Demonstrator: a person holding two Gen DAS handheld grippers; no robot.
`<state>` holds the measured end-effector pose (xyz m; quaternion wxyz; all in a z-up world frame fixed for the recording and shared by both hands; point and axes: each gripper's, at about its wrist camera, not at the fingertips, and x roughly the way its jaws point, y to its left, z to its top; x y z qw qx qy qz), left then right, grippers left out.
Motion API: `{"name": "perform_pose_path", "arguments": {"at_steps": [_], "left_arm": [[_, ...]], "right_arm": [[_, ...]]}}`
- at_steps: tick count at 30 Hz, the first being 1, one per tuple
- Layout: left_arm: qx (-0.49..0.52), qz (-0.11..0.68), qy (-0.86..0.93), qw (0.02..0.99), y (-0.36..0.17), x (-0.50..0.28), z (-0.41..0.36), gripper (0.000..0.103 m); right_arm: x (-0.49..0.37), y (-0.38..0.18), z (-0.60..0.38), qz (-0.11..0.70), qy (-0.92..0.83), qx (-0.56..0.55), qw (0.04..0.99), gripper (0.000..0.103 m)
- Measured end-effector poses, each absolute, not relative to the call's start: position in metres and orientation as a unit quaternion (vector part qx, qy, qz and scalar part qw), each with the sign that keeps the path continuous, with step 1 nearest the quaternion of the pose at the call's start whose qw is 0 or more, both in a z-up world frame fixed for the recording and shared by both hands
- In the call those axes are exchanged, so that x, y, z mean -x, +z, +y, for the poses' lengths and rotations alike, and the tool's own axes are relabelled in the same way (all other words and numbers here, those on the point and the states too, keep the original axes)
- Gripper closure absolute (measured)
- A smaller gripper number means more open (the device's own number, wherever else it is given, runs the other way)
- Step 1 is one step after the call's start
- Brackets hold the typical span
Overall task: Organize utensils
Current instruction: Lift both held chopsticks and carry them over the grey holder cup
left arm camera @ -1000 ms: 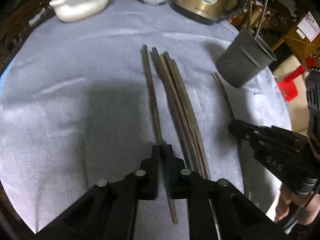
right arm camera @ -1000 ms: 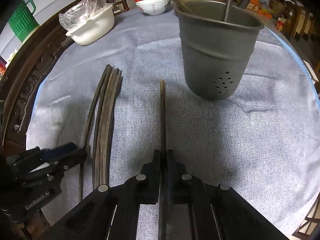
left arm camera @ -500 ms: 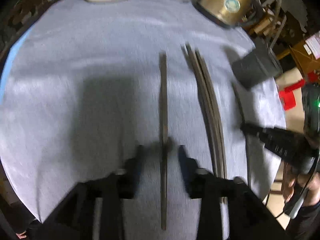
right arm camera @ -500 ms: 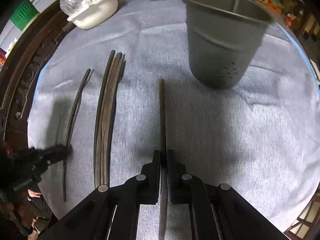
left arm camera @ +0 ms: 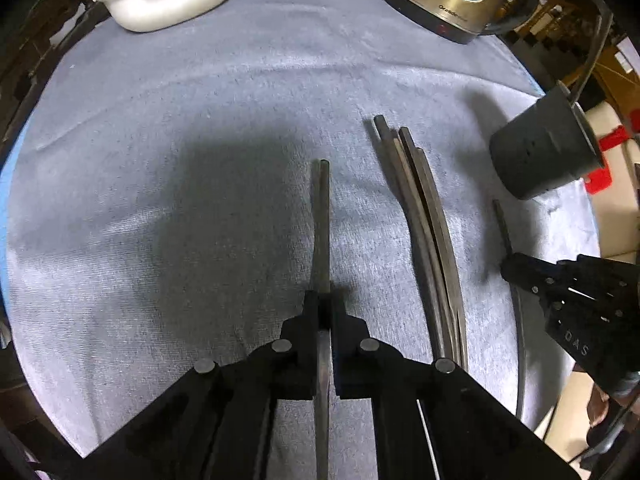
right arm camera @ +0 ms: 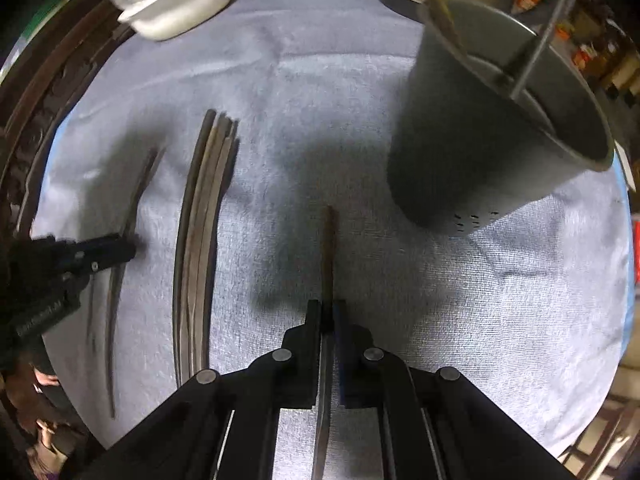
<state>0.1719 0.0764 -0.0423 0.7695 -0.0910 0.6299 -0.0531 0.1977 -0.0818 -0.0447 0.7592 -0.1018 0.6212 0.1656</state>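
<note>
Already the grey holder at far right contains two utensils; a chopstick bundle remains mid-cloth. Left gripper and right gripper each clench one chopstick, undelivered.

Dark chopsticks bundled flat on cloth, grey holder nearby

Both wrist views steeply down, close over cloth, sharing chopstick bundle
</note>
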Motion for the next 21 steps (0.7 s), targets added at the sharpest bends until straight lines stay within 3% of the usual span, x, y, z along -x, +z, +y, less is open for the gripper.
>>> {"name": "perform_pose_path", "arguments": {"at_steps": [7,13,21], "left_arm": [[0.162,0.560,-0.052,0.811,-0.014,-0.131,0.107,0.098],[0.193,0.414,-0.038,0.889,0.035,-0.090,0.107,0.098],[0.140,0.242,0.010,0.960,0.069,-0.074,0.079,0.098]], "right_arm": [[-0.155,-0.011,-0.105,0.548,0.190,0.033,0.814,0.097],[-0.118,0.049,-0.144,0.419,0.171,-0.042,0.891,0.097],[-0.081,0.107,-0.183,0.231,0.091,-0.075,0.966,0.097]]}}
